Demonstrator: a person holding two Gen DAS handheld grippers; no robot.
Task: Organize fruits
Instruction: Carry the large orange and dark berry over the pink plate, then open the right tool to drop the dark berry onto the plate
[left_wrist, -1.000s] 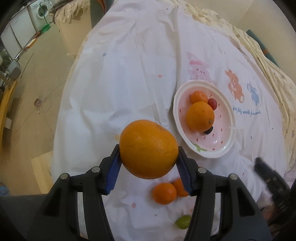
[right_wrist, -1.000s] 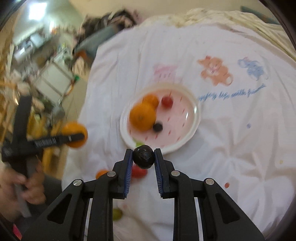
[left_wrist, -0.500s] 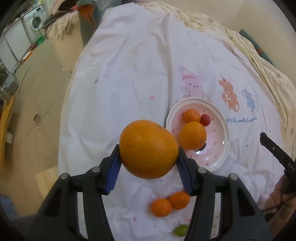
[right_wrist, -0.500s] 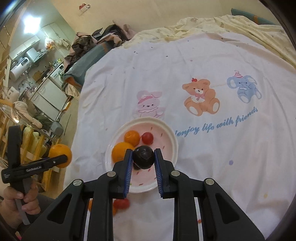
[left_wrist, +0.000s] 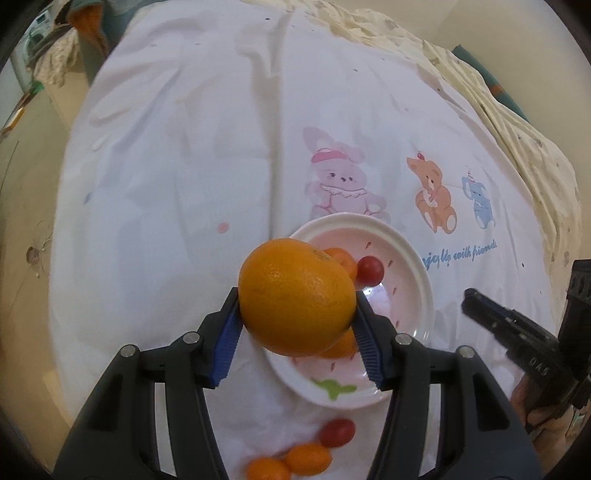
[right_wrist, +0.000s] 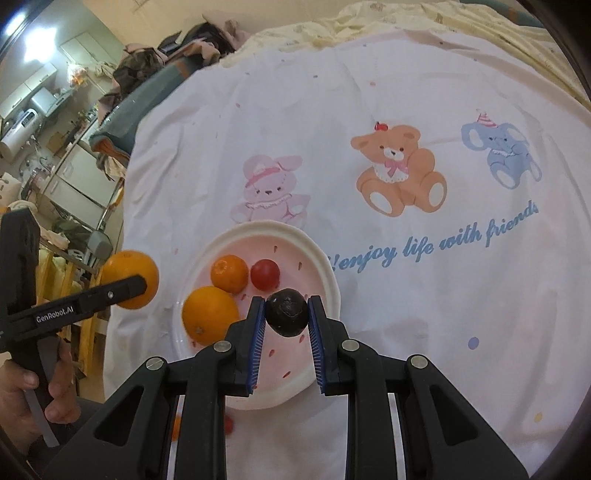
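Two fruits are in the air at once, both bound for the plate (right_wrist: 325, 258). The left gripper (left_wrist: 297, 317) is clenched on a big orange (left_wrist: 295, 301) held above the plate's near-left rim; the right gripper (right_wrist: 286, 314) pinches a dark fruit (right_wrist: 287, 312) over the plate's middle. This looks like the delivery step. Next, each needs lowering into a free spot, clear of the orange (right_wrist: 210, 314), mandarin (right_wrist: 229, 273) and tomato (right_wrist: 265, 274) already there, then release. Some small fruits (left_wrist: 306, 458) wait on the cloth (left_wrist: 184, 166).
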